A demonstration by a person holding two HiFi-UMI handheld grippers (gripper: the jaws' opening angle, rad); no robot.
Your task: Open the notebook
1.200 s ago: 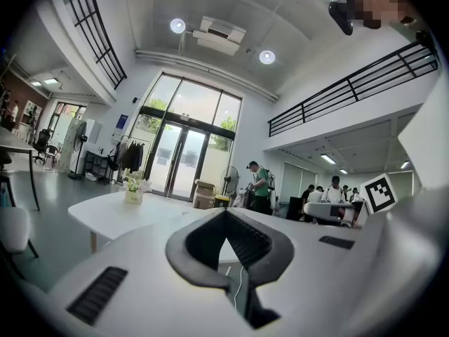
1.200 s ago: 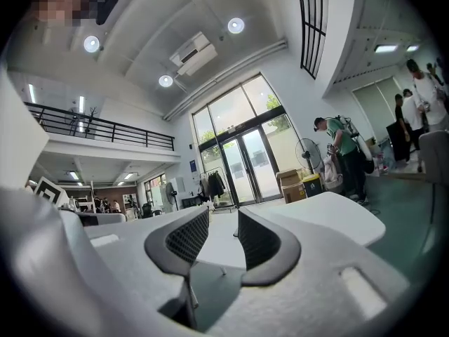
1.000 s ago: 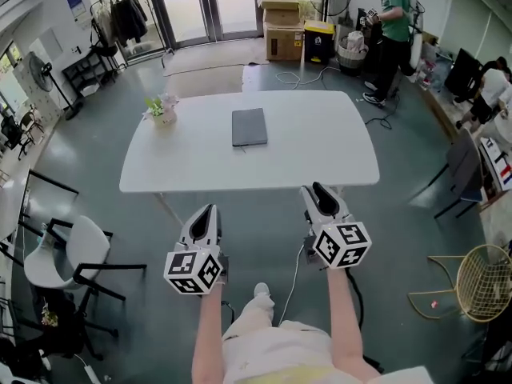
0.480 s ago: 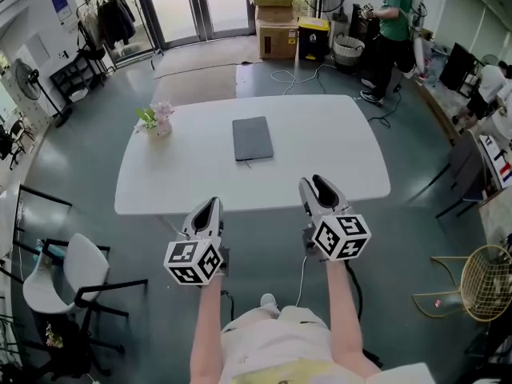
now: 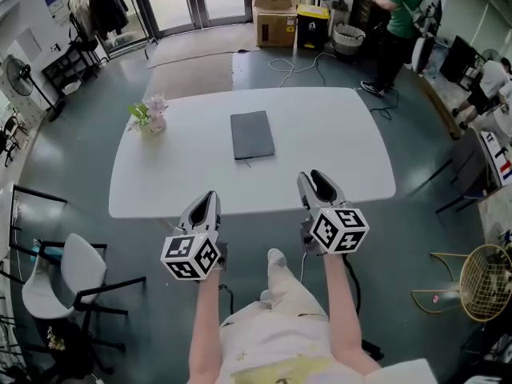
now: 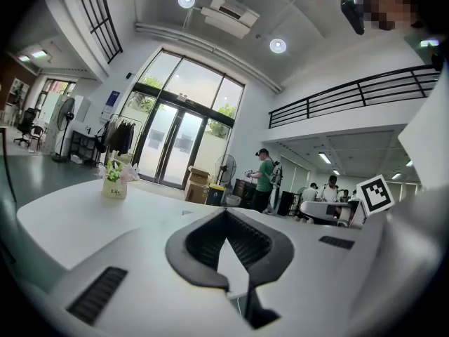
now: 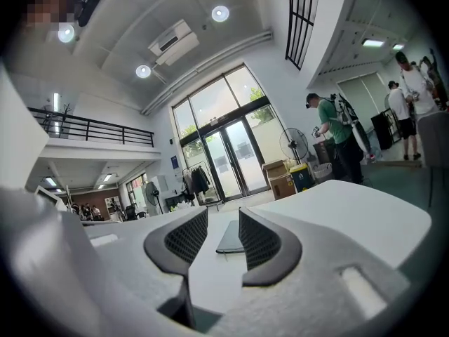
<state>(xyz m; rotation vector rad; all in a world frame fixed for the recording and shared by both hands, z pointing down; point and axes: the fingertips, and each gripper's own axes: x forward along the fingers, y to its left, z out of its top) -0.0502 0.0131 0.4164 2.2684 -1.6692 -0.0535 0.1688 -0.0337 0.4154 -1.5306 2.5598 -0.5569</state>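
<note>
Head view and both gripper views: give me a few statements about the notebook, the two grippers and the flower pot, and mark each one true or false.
1. The notebook lies closed and flat on the white table. True.
2. The right gripper is clamped on the notebook. False: its jaws stand apart with nothing in them, near the table's front edge, and the notebook lies farther off.
3. The left gripper has its jaws together, holding nothing. True.
4. The flower pot stands to the right of the notebook. False: it stands to the notebook's left, near the table's left end.
</note>
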